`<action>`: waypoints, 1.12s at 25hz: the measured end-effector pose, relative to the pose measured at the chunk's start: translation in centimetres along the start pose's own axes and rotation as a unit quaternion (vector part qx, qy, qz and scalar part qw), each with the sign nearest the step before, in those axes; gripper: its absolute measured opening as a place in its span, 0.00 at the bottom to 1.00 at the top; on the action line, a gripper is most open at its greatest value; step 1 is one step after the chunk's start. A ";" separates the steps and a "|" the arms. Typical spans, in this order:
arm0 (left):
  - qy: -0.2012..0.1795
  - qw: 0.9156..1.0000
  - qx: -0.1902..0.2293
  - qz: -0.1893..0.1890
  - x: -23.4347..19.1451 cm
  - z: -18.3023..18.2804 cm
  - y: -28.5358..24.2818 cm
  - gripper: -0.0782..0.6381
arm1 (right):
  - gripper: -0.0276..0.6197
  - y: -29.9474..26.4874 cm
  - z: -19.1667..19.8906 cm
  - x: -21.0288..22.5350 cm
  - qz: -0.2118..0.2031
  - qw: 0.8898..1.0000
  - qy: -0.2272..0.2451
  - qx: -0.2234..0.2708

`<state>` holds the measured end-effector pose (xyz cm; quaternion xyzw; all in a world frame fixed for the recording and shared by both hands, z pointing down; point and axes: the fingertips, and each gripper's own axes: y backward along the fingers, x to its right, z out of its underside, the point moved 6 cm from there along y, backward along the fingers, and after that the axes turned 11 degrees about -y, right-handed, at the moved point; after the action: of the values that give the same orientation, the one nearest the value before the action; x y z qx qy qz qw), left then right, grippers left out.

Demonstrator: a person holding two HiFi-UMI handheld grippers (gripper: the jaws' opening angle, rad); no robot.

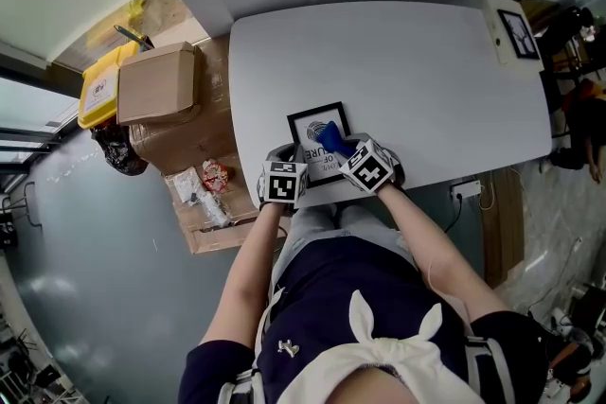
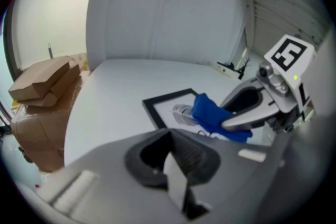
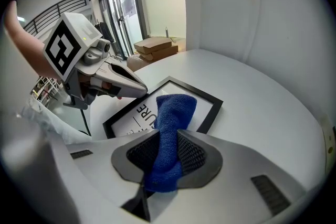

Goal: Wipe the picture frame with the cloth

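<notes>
The picture frame (image 3: 202, 108) lies flat on the white tabletop (image 1: 407, 61), close to its near edge and just in front of the person. It looks light, stiff and thin, with a narrow black border round a pale print. Its face is probably glazed, so it likely scratches or cracks under hard pressure. It will likely skate on the smooth tabletop once rubbed, and the near edge is close enough for it to slip off. The border, not the face, is the sensible place to brace it.

The blue cloth (image 3: 176, 113) is soft, limp terry. The right hand-held gripper (image 3: 168, 150) is clamped on its bunched end, and the free end flops forward onto the print, covering part of it. Such a floppy end wipes only where it is dragged or pressed.

The left hand-held gripper (image 2: 170, 153) has its jaws together at the frame's near-left corner. A pale sliver shows between the pads, and what it is cannot be told. Whether the left hand-held gripper bears on the border is also unclear.

The two hand-held grippers sit close together, so the left one may crowd the wiping strokes. A small white-bordered picture (image 1: 511, 31) stands at the far right corner, well apart. A cardboard box (image 1: 156, 82) and a yellow bin (image 1: 98, 90) sit off the tabletop to the left.
</notes>
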<state>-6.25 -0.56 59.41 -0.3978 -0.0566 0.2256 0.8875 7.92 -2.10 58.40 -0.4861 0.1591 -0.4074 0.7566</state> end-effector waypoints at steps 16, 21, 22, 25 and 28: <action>0.010 1.000 0.004 -0.022 0.2 0.0 0.1 0.11 | 0.19 0.8 2.1 -0.9 -0.027 0.999 -0.025 0.015; 0.018 0.999 0.009 -0.028 0.1 0.2 0.1 0.11 | 0.19 0.9 2.9 -1.3 -0.035 0.999 -0.021 0.021; 0.022 0.999 0.010 -0.029 0.1 0.2 0.0 0.11 | 0.19 1.0 2.9 -1.3 -0.035 0.999 -0.021 0.023; 0.026 0.999 0.010 -0.029 0.1 0.1 0.0 0.11 | 0.19 1.2 3.1 -1.5 -0.038 0.999 -0.022 0.024; 0.024 0.999 0.010 -0.032 0.1 0.1 0.1 0.11 | 0.19 1.3 3.5 -1.8 -0.041 0.999 -0.025 0.019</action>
<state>-6.22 -0.34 59.38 -0.3921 -0.0455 0.1883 0.8993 9.66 1.66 58.63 -0.4873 0.1125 -0.4290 0.7522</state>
